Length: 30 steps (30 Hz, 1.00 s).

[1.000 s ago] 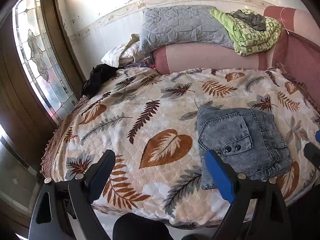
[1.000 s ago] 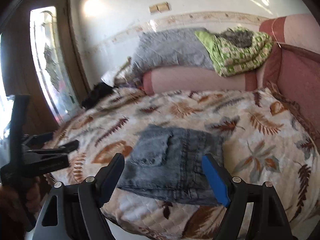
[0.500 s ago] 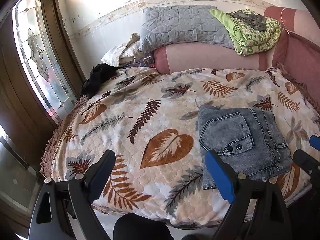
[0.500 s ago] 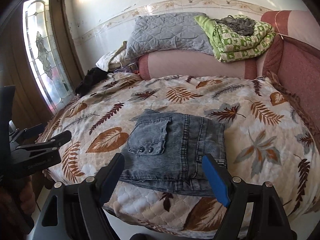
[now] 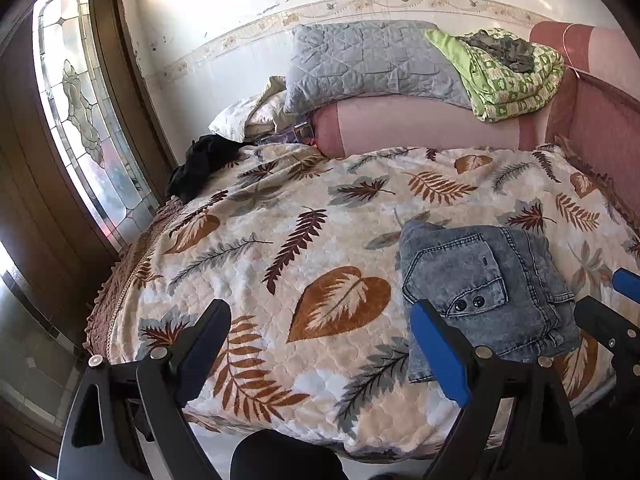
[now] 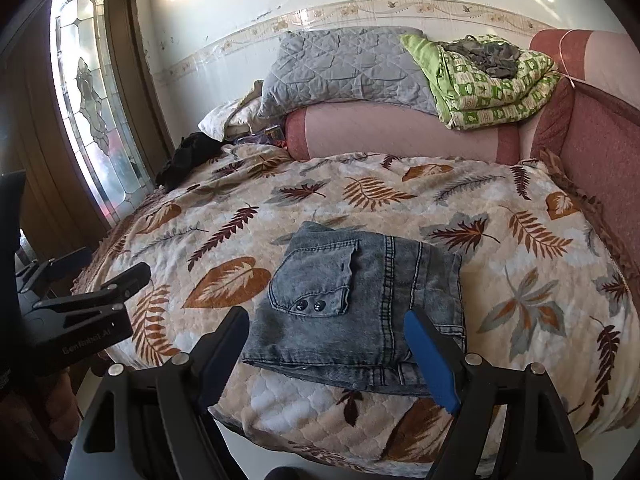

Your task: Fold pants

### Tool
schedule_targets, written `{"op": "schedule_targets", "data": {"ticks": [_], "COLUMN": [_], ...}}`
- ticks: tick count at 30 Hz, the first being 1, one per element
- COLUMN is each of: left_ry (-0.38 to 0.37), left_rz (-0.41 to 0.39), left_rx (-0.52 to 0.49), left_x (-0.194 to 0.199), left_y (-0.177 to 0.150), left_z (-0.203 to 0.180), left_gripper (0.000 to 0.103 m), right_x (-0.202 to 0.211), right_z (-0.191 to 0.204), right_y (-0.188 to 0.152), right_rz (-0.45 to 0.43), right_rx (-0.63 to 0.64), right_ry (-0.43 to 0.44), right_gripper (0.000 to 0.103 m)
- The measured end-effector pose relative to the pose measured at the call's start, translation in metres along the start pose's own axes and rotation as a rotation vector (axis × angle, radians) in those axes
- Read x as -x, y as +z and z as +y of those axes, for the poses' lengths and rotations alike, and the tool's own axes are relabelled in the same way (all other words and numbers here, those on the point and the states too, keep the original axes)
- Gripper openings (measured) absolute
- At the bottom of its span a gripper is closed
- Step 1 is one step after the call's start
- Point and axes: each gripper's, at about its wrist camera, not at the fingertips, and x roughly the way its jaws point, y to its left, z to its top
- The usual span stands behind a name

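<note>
Grey denim pants lie folded into a compact rectangle on the leaf-patterned bedspread, near its front edge; a pocket with two snaps faces up. They also show in the right wrist view. My left gripper is open and empty, held off the bed's front edge, left of the pants. My right gripper is open and empty, just in front of the pants and apart from them. Each gripper shows in the other's view: the left gripper at the left edge, the right gripper at the right edge.
A pink bolster lies at the bed's far end with a grey pillow and a green folded blanket on it. A black garment lies at the far left corner. A glass-panelled door stands left. A red padded wall runs along the right.
The right gripper has drawn back and steadied, so the pants sit a little farther away in its view. The left gripper has barely moved. The pants stay put.
</note>
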Motion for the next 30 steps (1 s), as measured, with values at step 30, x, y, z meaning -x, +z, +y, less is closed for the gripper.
{"op": "schedule_targets", "data": {"ticks": [30], "left_ry": [0.014], "left_rz": [-0.066], "left_rx": [0.023], "left_x": [0.025], "left_y": [0.006], "left_z": [0.004], "left_gripper": [0.092], "right_x": [0.014], "right_z": [0.003], "right_y": [0.014], "right_rz": [-0.04], "right_rx": [-0.012], "right_ry": [-0.023], "right_gripper": [0.083]}}
